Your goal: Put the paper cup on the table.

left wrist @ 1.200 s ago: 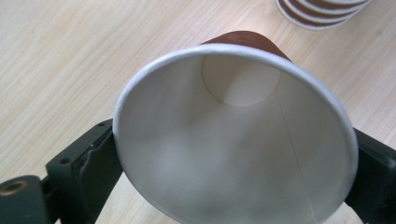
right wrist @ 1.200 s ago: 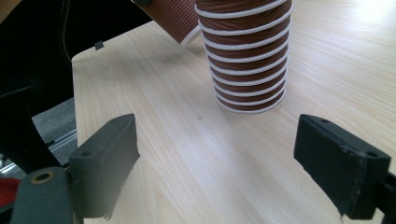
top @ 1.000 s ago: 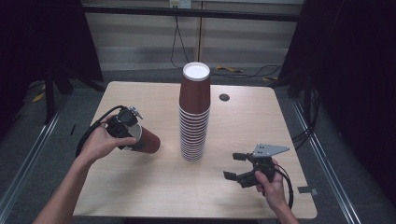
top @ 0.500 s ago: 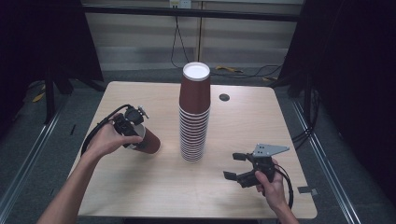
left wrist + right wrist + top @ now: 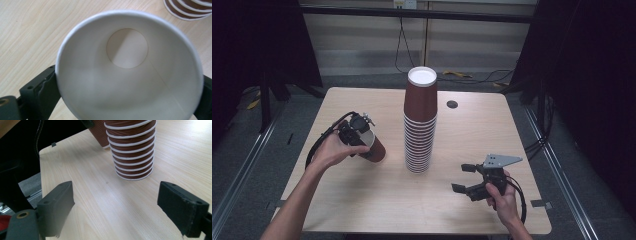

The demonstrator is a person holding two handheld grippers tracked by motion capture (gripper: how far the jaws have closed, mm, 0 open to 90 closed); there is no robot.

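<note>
The left gripper (image 5: 125, 100) is bracketing a single brown paper cup (image 5: 373, 145), its two black jaws standing one on each side of the cup's white rim in the left gripper view; the jaws have just been opening with the cup between them, and whether the pads are still pressing on the cup's wall cannot be told from the pictures. The cup is lying tilted on the light wooden table (image 5: 362, 200), mouth turned toward the gripper's camera so that its white inside (image 5: 130, 75) and round bottom are facing the lens. It is sitting on the left half of the table, a little apart from the tall stack of brown cups (image 5: 419, 125) that is standing upside down near the table's middle. The person's left hand (image 5: 332, 150) is wrapping around the gripper's body. On the right side, the right gripper (image 5: 115, 205) is hovering low over the table with its jaws spread wide and holding nothing, pointing toward the foot of the stack (image 5: 132, 152). The right hand (image 5: 502, 200) is gripping it near the table's near edge.
</note>
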